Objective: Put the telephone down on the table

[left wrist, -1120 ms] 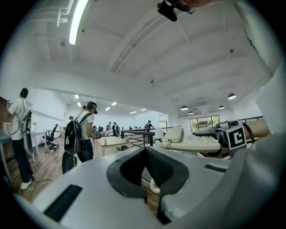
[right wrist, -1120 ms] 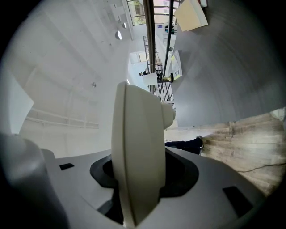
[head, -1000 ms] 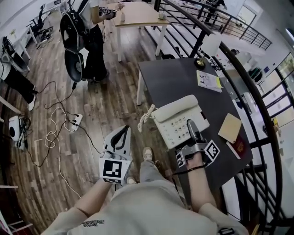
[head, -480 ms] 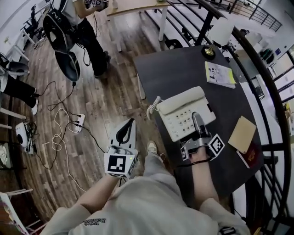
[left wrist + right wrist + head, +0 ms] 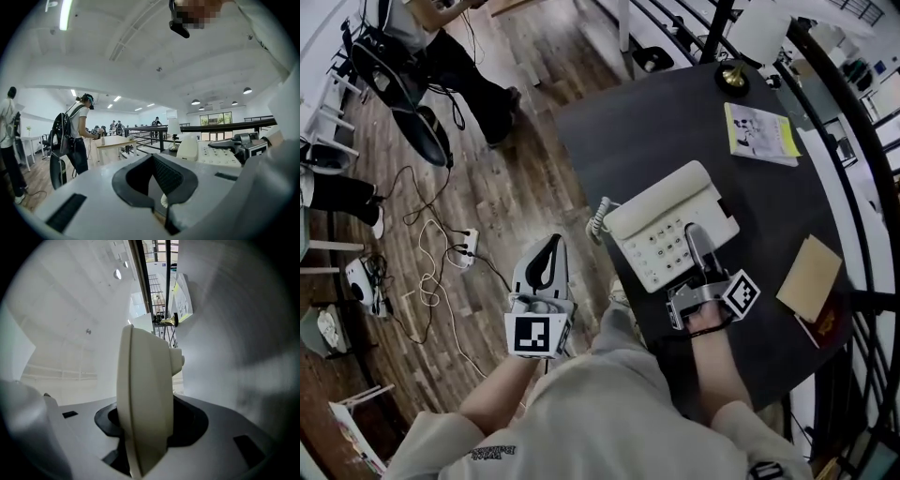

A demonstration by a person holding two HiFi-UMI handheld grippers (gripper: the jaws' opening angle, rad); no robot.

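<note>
Cream telephone (image 5: 661, 204), dark grey table (image 5: 647, 131)

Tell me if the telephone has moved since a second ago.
Cannot tell: the head view itself shifted; against the booklet and lamp the telephone sits about where it did.

Cream telephone (image 5: 654, 212) in right gripper (image 5: 695, 236) at dark table (image 5: 647, 131); left gripper (image 5: 549, 248) over floor (image 5: 502, 202)

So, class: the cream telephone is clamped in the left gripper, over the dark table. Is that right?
No: the right gripper clamps the telephone over the dark table, as the right gripper view shows. The left gripper is shut on nothing.
</note>
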